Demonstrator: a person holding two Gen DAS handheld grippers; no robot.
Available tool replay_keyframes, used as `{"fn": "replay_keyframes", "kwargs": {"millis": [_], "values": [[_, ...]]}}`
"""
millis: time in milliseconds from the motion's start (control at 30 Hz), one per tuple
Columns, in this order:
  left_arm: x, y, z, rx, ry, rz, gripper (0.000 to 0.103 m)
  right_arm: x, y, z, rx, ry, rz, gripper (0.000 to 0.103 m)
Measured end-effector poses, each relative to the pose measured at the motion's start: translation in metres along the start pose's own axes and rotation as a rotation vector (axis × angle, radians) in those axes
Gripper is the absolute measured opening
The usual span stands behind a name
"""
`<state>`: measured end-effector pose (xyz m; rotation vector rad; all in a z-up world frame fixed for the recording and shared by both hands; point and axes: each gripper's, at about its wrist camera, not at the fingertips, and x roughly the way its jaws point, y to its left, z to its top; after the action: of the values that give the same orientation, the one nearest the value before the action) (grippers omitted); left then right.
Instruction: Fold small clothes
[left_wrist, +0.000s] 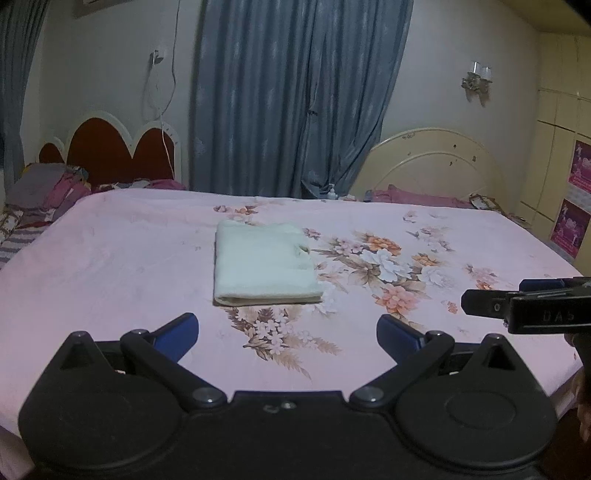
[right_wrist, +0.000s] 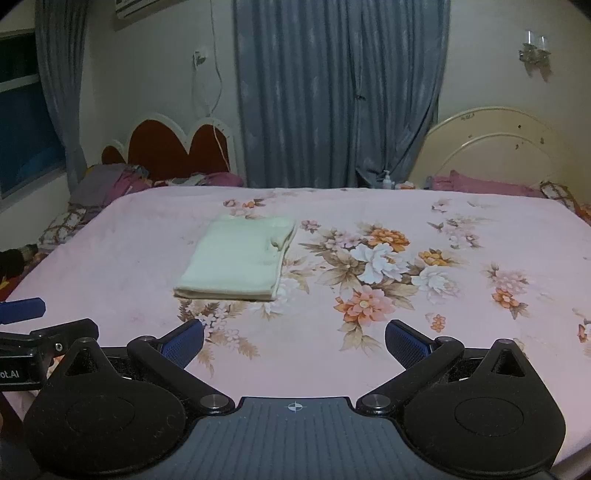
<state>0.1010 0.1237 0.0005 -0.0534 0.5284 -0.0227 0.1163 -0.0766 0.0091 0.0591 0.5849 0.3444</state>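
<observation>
The folded cream garment (left_wrist: 264, 262) lay squared on the floral bedsheet (left_wrist: 369, 350); both grippers (left_wrist: 287, 334) (right_wrist: 294, 338) were held short of it, jaws apart and empty, the fold apparently finished.

A home bedroom. A bed (left_wrist: 129, 251) with a pink flowered sheet fills the view, with two headboards, one red (left_wrist: 110, 147) and one cream (left_wrist: 436, 162), against the far wall. Blue curtains (left_wrist: 295, 96) hang between them, and a wall lamp (left_wrist: 476, 79) is above the cream one.
</observation>
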Motion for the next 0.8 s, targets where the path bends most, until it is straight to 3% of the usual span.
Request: {"fn": "replay_keyframes", "kwargs": {"millis": [800], "values": [[-0.008, 0.004, 0.003, -0.004, -0.034, -0.005, 0.102, -0.015, 0.005, 0.006, -0.033, -0.036, 0.011, 0.103]]}}
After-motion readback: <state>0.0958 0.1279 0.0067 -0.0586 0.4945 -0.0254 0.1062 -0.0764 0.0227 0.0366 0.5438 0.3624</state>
